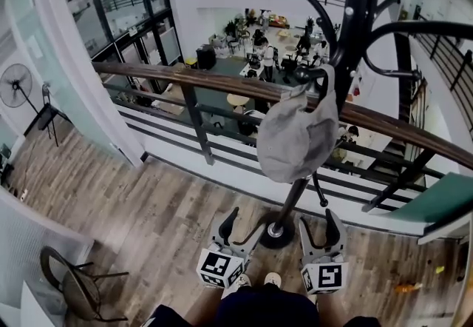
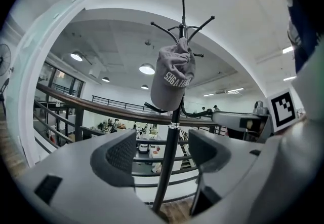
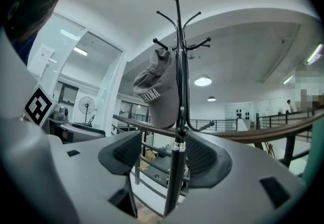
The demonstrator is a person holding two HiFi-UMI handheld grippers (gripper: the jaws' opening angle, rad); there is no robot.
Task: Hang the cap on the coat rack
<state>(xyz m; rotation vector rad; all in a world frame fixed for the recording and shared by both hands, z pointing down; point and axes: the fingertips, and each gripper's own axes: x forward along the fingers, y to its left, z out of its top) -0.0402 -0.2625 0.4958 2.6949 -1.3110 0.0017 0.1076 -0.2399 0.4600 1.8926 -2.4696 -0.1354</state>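
A grey cap (image 1: 295, 133) hangs from a hook of the black coat rack (image 1: 355, 37), its crown drooping beside the pole. The same cap (image 2: 173, 77) shows white lettering in the left gripper view, and the cap (image 3: 156, 94) hangs left of the pole (image 3: 178, 116) in the right gripper view. Both grippers are held low near the rack's base (image 1: 277, 233). My left gripper (image 1: 240, 233) is open and empty. My right gripper (image 1: 319, 233) is open and empty too. Neither touches the cap.
A wooden handrail (image 1: 185, 80) on black railing bars runs just behind the rack, with an atrium drop beyond it. A chair (image 1: 70, 281) stands at the lower left. A floor fan (image 1: 18, 89) is at the far left. Wood flooring surrounds the base.
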